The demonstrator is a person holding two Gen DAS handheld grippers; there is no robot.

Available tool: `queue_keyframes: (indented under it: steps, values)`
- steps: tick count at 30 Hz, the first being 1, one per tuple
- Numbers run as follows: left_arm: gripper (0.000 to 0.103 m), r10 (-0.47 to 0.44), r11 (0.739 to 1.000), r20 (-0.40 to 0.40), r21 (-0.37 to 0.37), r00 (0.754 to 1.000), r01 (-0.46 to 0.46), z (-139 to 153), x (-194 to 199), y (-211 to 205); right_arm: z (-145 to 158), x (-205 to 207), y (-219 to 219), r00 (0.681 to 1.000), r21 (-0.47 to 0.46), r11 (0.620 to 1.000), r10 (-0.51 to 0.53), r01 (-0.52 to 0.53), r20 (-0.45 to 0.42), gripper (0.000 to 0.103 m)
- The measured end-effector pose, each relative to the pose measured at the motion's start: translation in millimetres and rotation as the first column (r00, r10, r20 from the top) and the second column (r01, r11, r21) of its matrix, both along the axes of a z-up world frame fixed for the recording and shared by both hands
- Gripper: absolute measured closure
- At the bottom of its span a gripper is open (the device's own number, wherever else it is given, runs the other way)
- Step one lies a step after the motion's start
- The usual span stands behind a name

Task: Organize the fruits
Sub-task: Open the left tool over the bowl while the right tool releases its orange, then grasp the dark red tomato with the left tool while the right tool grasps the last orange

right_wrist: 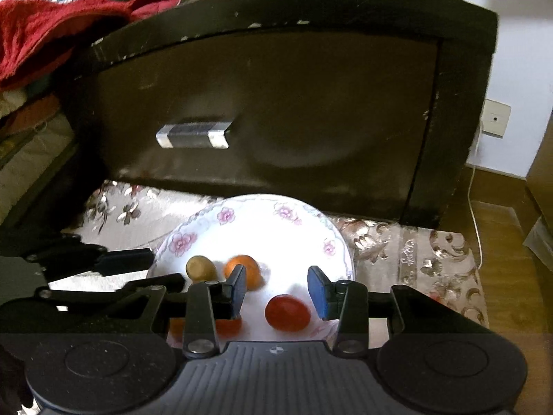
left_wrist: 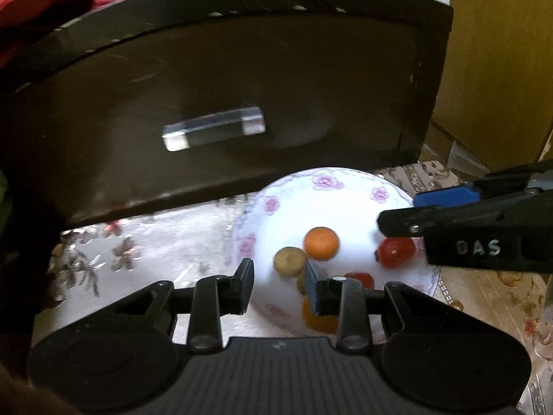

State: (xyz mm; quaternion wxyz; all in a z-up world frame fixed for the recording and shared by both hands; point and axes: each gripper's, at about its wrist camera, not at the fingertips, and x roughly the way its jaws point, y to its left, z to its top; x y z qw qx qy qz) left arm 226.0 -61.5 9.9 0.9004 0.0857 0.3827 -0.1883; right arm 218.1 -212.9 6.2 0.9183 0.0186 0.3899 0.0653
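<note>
A white plate with pink flowers (left_wrist: 325, 186) (right_wrist: 255, 214) lies on a patterned cloth below a dark drawer front. On it lie an orange (left_wrist: 320, 243) (right_wrist: 247, 268), a brownish-green fruit (left_wrist: 289, 261) (right_wrist: 198, 268), a red tomato (left_wrist: 395, 251) (right_wrist: 287, 313), another red fruit (left_wrist: 361, 279) and an orange fruit (left_wrist: 319, 318) partly hidden by my fingers. My left gripper (left_wrist: 280, 287) is open and empty over the plate's near-left part. My right gripper (right_wrist: 278, 292) is open and empty, its jaws either side of and above the red tomato; it also shows in the left wrist view (left_wrist: 408, 211).
A dark brown drawer front (left_wrist: 242, 103) (right_wrist: 276, 121) with a metal handle (left_wrist: 214, 128) (right_wrist: 193, 135) stands just behind the plate. Red cloth (right_wrist: 52, 24) is piled above it. A yellow box (left_wrist: 497, 69) stands right. A white cable (right_wrist: 475, 207) hangs at the wall.
</note>
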Motion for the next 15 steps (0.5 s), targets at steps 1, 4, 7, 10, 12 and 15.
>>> queue_keyframes:
  steps: [1,4,7,10,12,15]
  values:
    - [0.065,0.009,1.0,0.0,-0.006,1.0,-0.009,2,-2,6,2,-2,0,1.0,0.006,1.0,-0.001,0.001,0.003,0.066]
    - [0.065,0.038,0.999,-0.001,-0.014,0.999,-0.038,9,-12,26,6,-8,4,1.0,0.024,1.0,0.012,-0.012,0.002,0.065]
    - [0.065,0.074,0.997,-0.01,-0.015,0.997,-0.074,14,-25,51,9,-19,14,0.999,0.038,0.998,0.054,-0.053,-0.009,0.061]
    - [0.064,0.107,0.994,-0.059,-0.032,0.993,-0.109,13,-39,74,7,-34,33,0.992,0.039,0.992,0.121,-0.12,-0.028,0.059]
    - [0.064,0.115,0.993,-0.069,-0.023,0.991,-0.117,11,-51,86,4,-45,47,0.984,0.035,0.985,0.169,-0.167,-0.053,0.059]
    - [0.063,0.122,0.993,-0.082,0.005,0.989,-0.122,3,-64,99,-4,-59,68,0.969,0.011,0.972,0.234,-0.234,-0.073,0.059]
